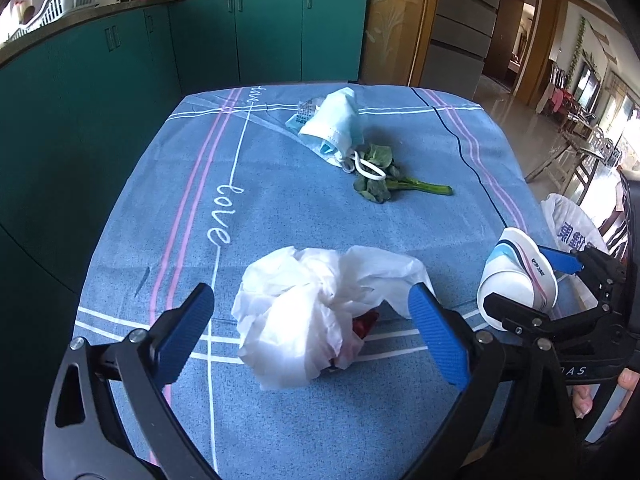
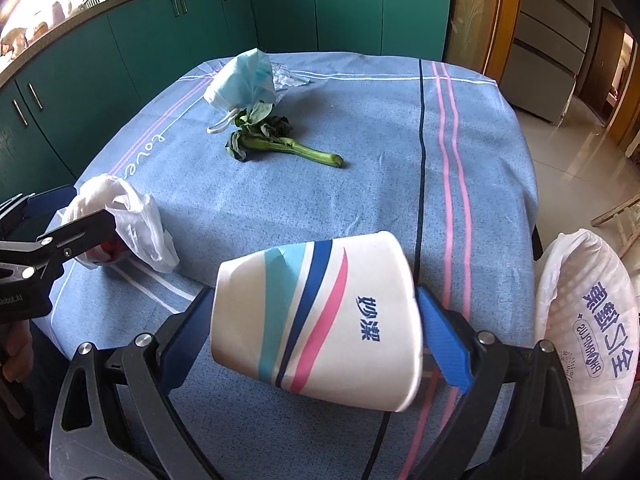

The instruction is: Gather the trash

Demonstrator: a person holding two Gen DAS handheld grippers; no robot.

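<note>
I see the table (image 1: 280,208) under a blue cloth with pink and white stripes and "love" lettering. On it lie a crumpled white bag (image 1: 316,312) near me, and farther off a face mask (image 1: 336,124) touching a green vegetable stalk (image 1: 400,186), with a wrapper (image 1: 303,114) just behind the mask.

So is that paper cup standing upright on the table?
No, the paper cup is tipped on its side, clamped between the right gripper's blue fingers above the tablecloth.

Two close wrist views, sharing tablecloth (image 1: 280,184)
</note>
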